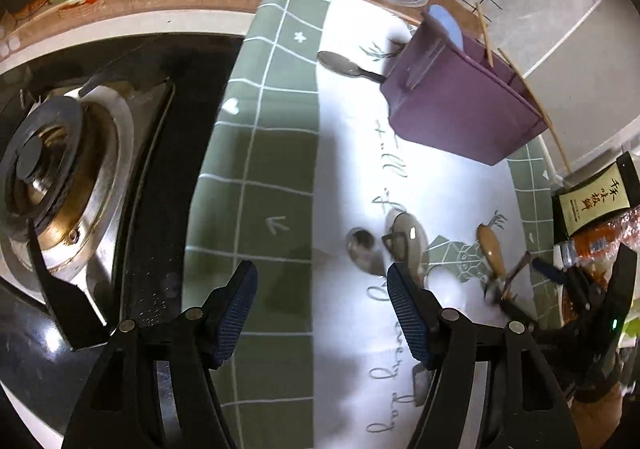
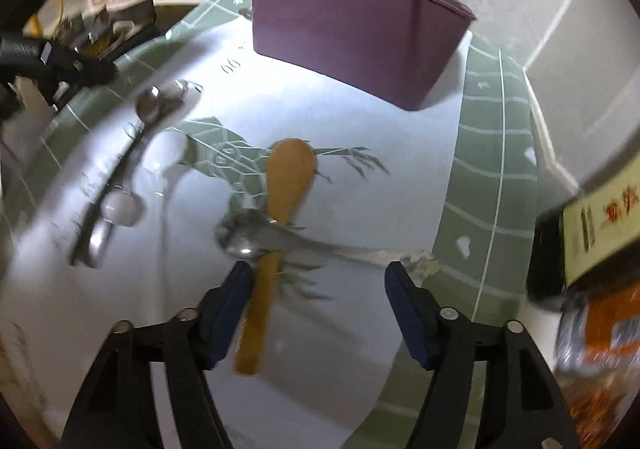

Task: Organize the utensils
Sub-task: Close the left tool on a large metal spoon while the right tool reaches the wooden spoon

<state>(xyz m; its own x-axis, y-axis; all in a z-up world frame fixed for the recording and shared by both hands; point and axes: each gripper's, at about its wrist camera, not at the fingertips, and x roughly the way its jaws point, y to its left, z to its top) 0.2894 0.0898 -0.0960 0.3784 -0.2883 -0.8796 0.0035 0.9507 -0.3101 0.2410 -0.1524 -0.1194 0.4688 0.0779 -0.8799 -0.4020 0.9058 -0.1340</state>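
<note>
- Spoons (image 2: 256,237) lie loose on the mat (image 2: 496,153).
- Right tongs (image 2: 316,285) gape wide, straddling the wooden spoon (image 2: 288,177), gripping nothing.
- Left tongs (image 1: 320,289) spread wide too, empty.

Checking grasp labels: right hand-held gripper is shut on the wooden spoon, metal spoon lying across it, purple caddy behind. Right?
Not quite. In the right wrist view the right hand-held gripper is open: the wooden spoon lies on the mat with its handle beside the left finger, not clamped. The metal spoon does lie across it, and the purple caddy stands behind.
</note>
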